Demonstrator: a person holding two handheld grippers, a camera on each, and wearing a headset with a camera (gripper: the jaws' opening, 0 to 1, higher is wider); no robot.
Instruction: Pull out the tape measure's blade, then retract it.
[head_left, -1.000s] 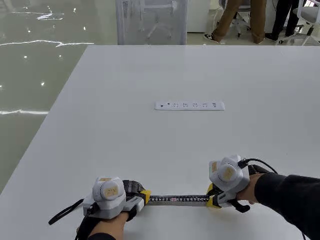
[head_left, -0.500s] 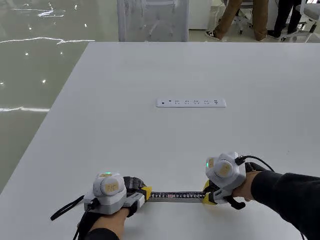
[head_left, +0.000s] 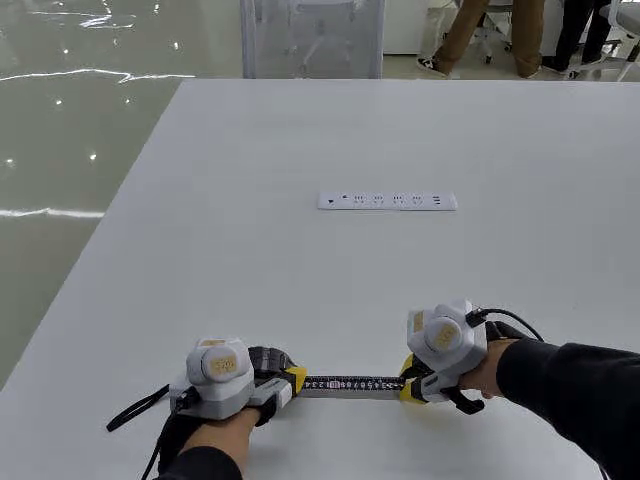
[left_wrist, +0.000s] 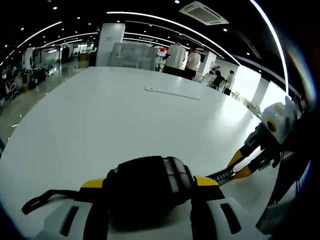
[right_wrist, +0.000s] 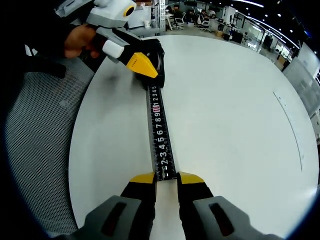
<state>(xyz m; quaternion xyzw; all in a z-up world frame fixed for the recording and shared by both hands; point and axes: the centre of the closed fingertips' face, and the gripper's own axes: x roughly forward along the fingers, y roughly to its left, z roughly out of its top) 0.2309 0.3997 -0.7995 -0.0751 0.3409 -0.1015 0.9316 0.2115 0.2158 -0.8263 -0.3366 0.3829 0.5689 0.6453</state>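
Note:
A black tape measure case (head_left: 268, 360) rests near the table's front edge, and my left gripper (head_left: 282, 380) is shut on it. In the left gripper view the case (left_wrist: 147, 197) sits between the yellow-tipped jaws of the left gripper (left_wrist: 150, 181). The blade (head_left: 352, 383) is drawn out to the right, lying flat on the table. My right gripper (head_left: 408, 386) is shut on the blade's end. Seen from the right gripper (right_wrist: 166, 178), the blade (right_wrist: 160, 130) runs ahead, numbers up, to the case (right_wrist: 156, 54).
A white power strip (head_left: 387, 201) lies mid-table, well beyond the grippers. The white table (head_left: 250, 250) has its left edge over a shiny floor. A black wrist strap (head_left: 135, 410) trails left of the case. People's legs (head_left: 480, 30) and a mesh cart (head_left: 310, 35) stand past the far edge.
My right gripper has moved a little left toward the case, and the stretch of blade showing is shorter. The head camera has tilted, shifting the whole picture.

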